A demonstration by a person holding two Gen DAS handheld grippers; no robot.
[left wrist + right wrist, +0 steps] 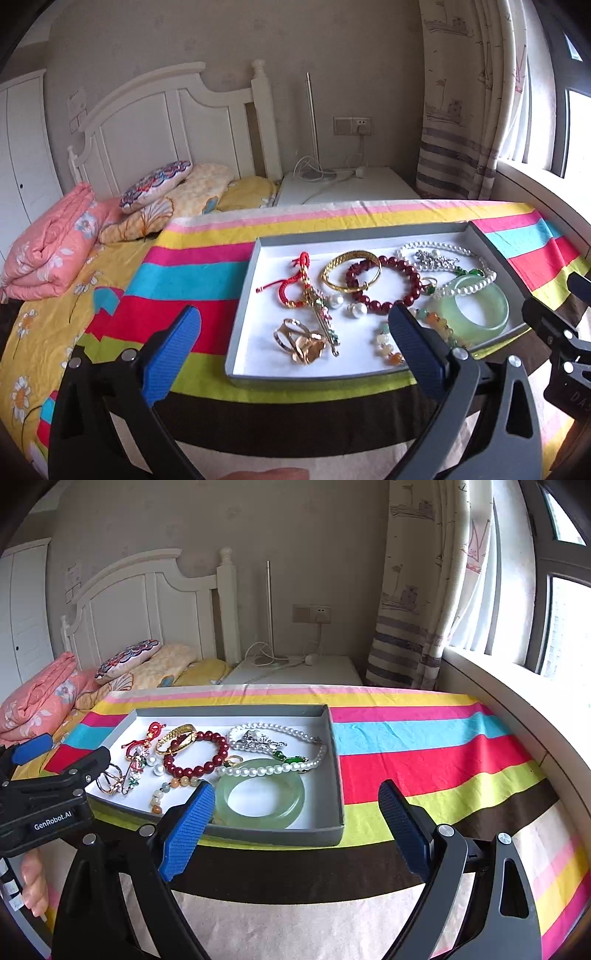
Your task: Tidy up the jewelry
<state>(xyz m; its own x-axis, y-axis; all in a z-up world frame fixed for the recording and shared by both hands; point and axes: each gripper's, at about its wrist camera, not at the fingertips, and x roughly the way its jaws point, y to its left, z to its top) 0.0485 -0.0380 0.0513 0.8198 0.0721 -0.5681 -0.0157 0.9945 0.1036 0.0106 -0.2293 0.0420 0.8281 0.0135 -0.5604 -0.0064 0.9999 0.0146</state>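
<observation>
While both grippers hang spread and empty, the pale green jade bangle [259, 798] lies flat just beyond the right gripper [295, 805]; the left gripper [293, 325] sits farther off.

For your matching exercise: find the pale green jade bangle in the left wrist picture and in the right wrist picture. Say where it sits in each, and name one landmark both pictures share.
Left wrist view: the jade bangle lies in the tray's near right corner, right of centre.
Right wrist view: the jade bangle lies near the tray's front wall, slightly left of centre, beside the right gripper's left finger.
Shared landmark: the dark red bead bracelet, left of the bangle in both.
</observation>
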